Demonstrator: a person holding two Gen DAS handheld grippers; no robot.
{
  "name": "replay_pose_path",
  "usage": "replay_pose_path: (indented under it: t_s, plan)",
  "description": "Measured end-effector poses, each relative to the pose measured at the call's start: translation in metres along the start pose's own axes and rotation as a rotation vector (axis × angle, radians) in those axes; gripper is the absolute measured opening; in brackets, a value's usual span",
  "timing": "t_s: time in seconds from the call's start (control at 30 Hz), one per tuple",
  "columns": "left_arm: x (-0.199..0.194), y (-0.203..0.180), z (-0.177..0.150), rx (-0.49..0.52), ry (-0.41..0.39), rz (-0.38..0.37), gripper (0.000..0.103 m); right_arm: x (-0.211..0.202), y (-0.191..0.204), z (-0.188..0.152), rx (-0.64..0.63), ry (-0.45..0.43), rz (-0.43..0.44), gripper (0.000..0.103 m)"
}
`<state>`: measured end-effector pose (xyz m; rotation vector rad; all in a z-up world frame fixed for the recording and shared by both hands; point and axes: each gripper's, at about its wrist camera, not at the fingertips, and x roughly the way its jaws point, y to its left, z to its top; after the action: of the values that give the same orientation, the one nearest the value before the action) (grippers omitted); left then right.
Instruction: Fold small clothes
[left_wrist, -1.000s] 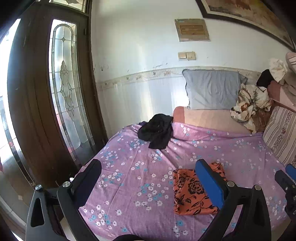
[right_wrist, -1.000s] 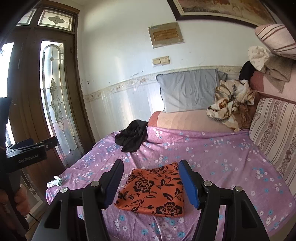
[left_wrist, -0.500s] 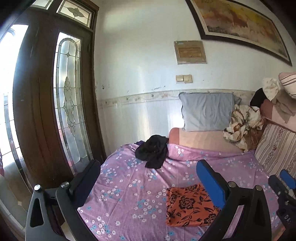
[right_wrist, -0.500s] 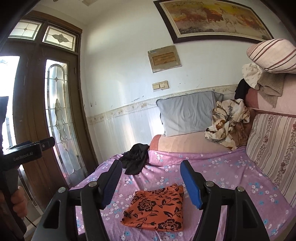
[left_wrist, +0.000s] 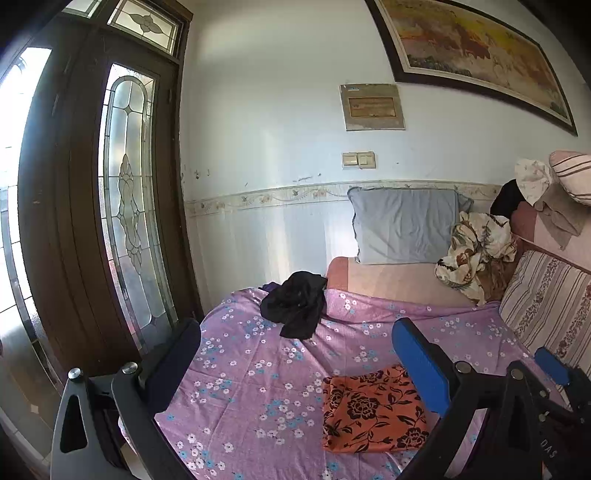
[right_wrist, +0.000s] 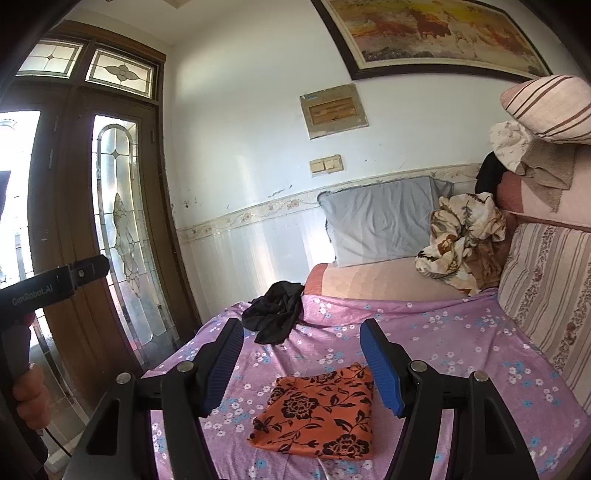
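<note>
Hanging over the near edge of the bed (right_wrist: 461, 332), the right gripper (right_wrist: 303, 363) has its blue jaws spread wide with nothing in them. The left gripper (left_wrist: 295, 360) is wide open and empty too. Just past both lies the orange flowered cloth (right_wrist: 321, 411), flat and square, probably folded already. Farther up the bed, near the grey pillow (right_wrist: 380, 218), a black garment (right_wrist: 275, 310) sits crumpled, maybe next to fold.

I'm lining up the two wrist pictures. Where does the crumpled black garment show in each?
Left wrist: the black garment lies at centre, at the far edge of the purple sheet.
Right wrist: the black garment lies left of centre, same far edge.
Shared landmark: the grey pillow against the wall.
</note>
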<state>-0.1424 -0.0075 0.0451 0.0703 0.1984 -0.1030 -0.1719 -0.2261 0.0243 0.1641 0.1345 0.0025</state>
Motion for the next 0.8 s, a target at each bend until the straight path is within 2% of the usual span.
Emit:
replay_pose_path:
  t_s: [0.27, 0.53, 0.8]
  plan:
    - [0.029, -0.002, -0.008, 0.005, 0.066, -0.008, 0.103, 0.031, 0.006, -0.015, -0.026, 0.095, -0.002, 0.069]
    - [0.067, -0.009, -0.013, 0.025, 0.118, -0.015, 0.103, 0.067, -0.011, -0.027, 0.018, 0.169, -0.022, 0.069]
    - [0.093, -0.013, -0.013, 0.011, 0.142, -0.036, 0.103, 0.089, -0.017, -0.031, 0.013, 0.199, -0.040, 0.069]
